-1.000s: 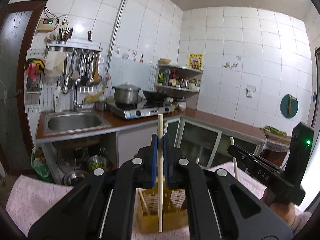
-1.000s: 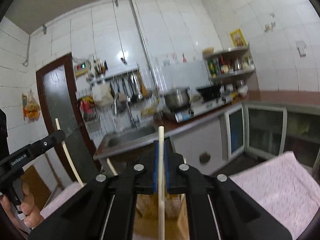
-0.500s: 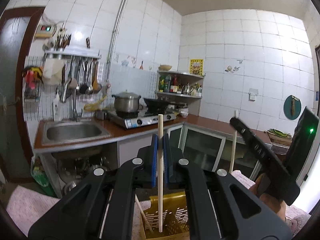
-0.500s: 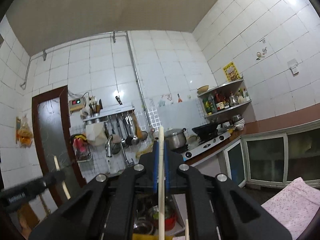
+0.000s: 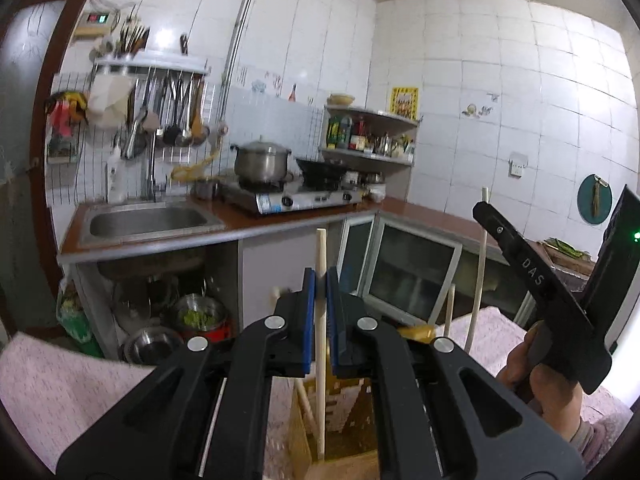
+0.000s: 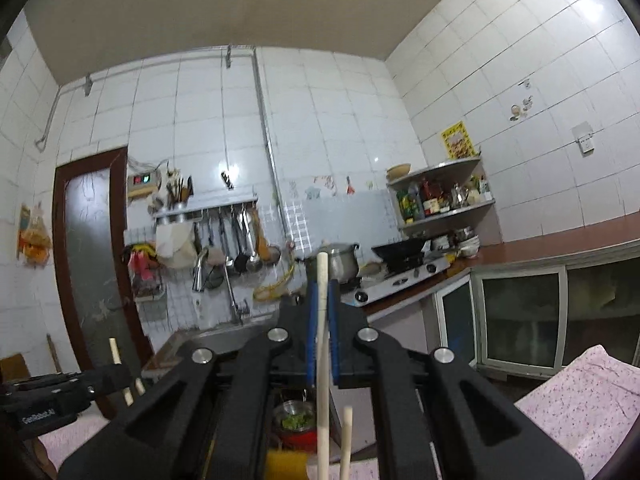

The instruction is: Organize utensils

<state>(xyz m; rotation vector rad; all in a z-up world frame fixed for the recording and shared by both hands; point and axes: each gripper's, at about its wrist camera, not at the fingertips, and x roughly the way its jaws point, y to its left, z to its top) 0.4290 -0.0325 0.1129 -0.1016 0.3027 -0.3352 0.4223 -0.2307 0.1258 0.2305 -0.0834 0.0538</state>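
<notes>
My left gripper point(image 5: 320, 280) is shut on a pale wooden chopstick point(image 5: 320, 360) held upright, its lower end inside a yellow slotted utensil basket point(image 5: 344, 404) just below the jaws. My right gripper point(image 6: 321, 280) is shut on another upright chopstick point(image 6: 322, 380), above the basket's yellow rim point(image 6: 286, 464). The right gripper also shows in the left wrist view point(image 5: 536, 276) at the right, its chopstick point(image 5: 478, 280) reaching down toward the basket. Other chopsticks point(image 5: 449, 308) stand in the basket. The left gripper shows at the lower left of the right wrist view point(image 6: 116, 376).
The basket stands on a table with a pink patterned cloth point(image 5: 48, 392). Beyond are a sink point(image 5: 144, 220), a gas stove with a pot point(image 5: 262, 160), a corner shelf point(image 5: 368, 136), hanging utensils point(image 5: 168, 112), glass-door cabinets point(image 5: 408, 272) and bowls under the counter point(image 5: 196, 312).
Both grippers have moved lower with their chopsticks toward the basket. The right gripper's view has tilted down a little, and the basket rim and the pink cloth have come into it.
</notes>
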